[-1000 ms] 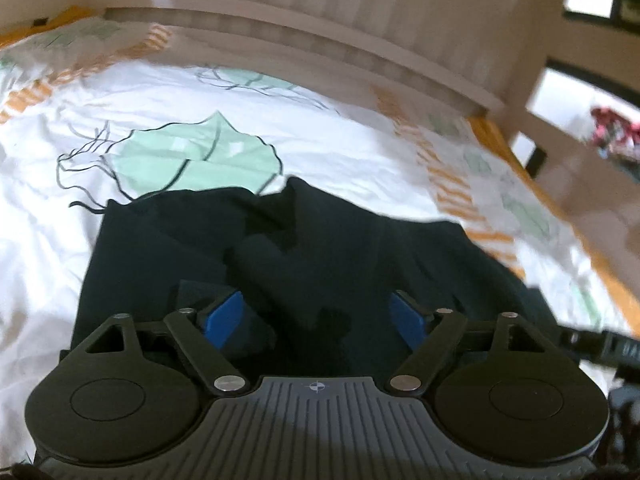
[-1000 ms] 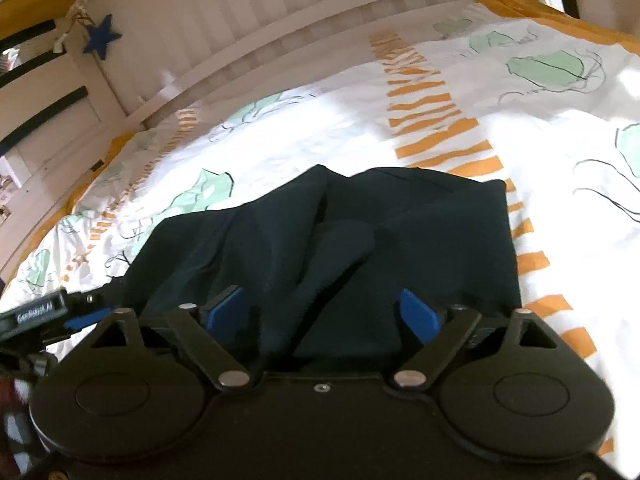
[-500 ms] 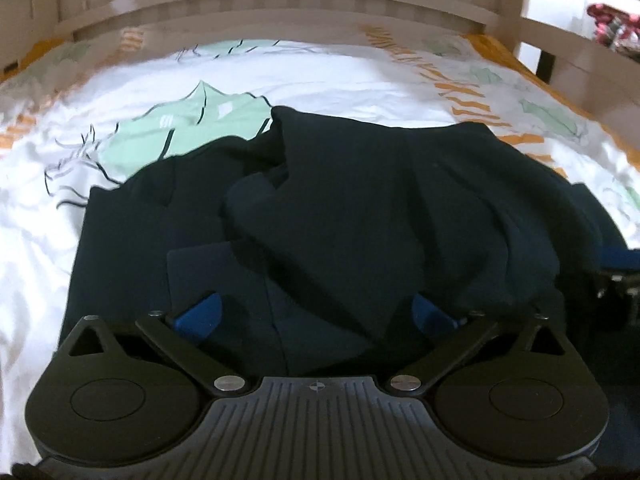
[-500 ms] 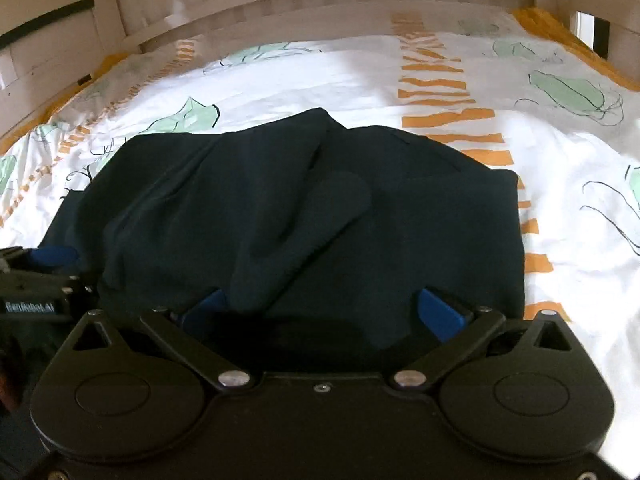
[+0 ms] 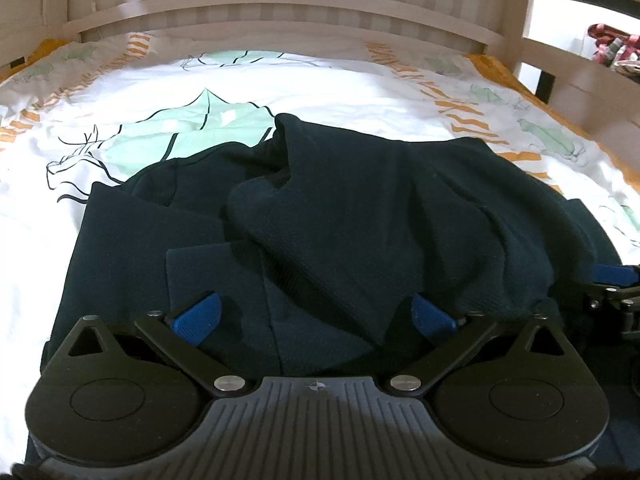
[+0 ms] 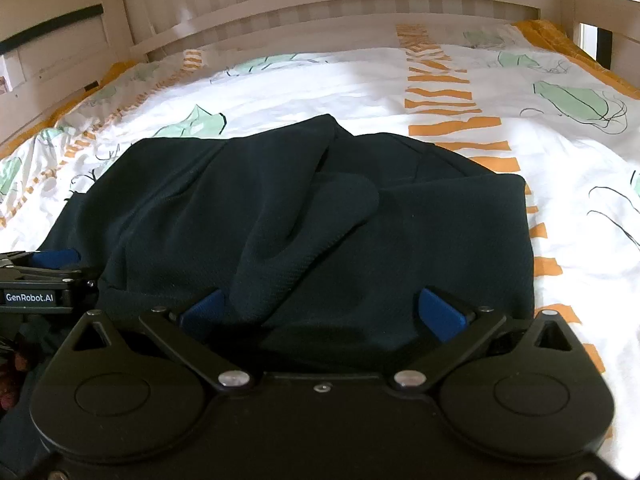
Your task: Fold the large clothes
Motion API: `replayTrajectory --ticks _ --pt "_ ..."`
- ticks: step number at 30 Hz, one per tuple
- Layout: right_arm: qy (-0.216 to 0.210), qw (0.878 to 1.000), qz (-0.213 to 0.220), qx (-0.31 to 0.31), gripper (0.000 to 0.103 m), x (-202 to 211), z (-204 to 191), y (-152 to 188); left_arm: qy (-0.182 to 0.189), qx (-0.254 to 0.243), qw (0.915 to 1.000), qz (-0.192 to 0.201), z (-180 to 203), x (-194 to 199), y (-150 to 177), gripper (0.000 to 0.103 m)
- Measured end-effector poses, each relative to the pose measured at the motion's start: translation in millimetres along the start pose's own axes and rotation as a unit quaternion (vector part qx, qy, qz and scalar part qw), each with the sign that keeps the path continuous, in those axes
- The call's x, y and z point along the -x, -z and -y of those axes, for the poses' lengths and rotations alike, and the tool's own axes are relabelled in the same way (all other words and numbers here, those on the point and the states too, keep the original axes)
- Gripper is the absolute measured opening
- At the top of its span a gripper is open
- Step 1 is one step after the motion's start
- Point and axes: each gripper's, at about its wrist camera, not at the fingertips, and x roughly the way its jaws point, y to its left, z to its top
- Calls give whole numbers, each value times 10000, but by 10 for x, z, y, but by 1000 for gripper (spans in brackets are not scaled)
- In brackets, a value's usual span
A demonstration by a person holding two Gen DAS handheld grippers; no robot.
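Note:
A large dark navy garment (image 5: 340, 216) lies partly folded and rumpled on the bed, with a sleeve flopped across its middle; it also shows in the right wrist view (image 6: 304, 216). My left gripper (image 5: 314, 316) is open, its blue pads spread over the garment's near edge. My right gripper (image 6: 322, 312) is open too, low over the near edge further right. Each gripper shows in the other's view: the right one (image 5: 612, 280) and the left one (image 6: 44, 268). Neither holds cloth.
The bed has a white duvet (image 6: 540, 152) with green leaf prints and orange stripes. A pale wooden slatted headboard (image 5: 280, 4) runs along the far side, and side rails (image 6: 48, 60) close the left and right.
Both grippers have swung to face the headboard and dropped lower and closer to the garment's near edge. Their jaws have spread wider.

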Motion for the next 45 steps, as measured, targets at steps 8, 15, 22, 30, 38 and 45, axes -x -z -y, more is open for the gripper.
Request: replayTrajectory --ticks 8,15,22,30,38,45 --pt "83 9989 281 -362 102 390 52 39 -202 11 9986 479 -53 662 77 101" --pt "68 9941 872 -638 102 1056 16 170 -238 174 9961 832 -194 1289 374 101" --pt "128 9914 923 -917 102 1615 -13 595 -214 423 9974 542 -355 1610 710 101" --pt "45 9903 269 -1361 102 1868 71 855 -86 404 9989 223 -406 1868 902 101" --pt "-2 9781 -627 -1987 102 1878 224 1026 -85 685 9965 -481 -545 1976 1096 101" --pt "22 9820 -1091 -1540 102 1761 92 1069 -111 1186 9863 -1145 -760 1799 1244 101"
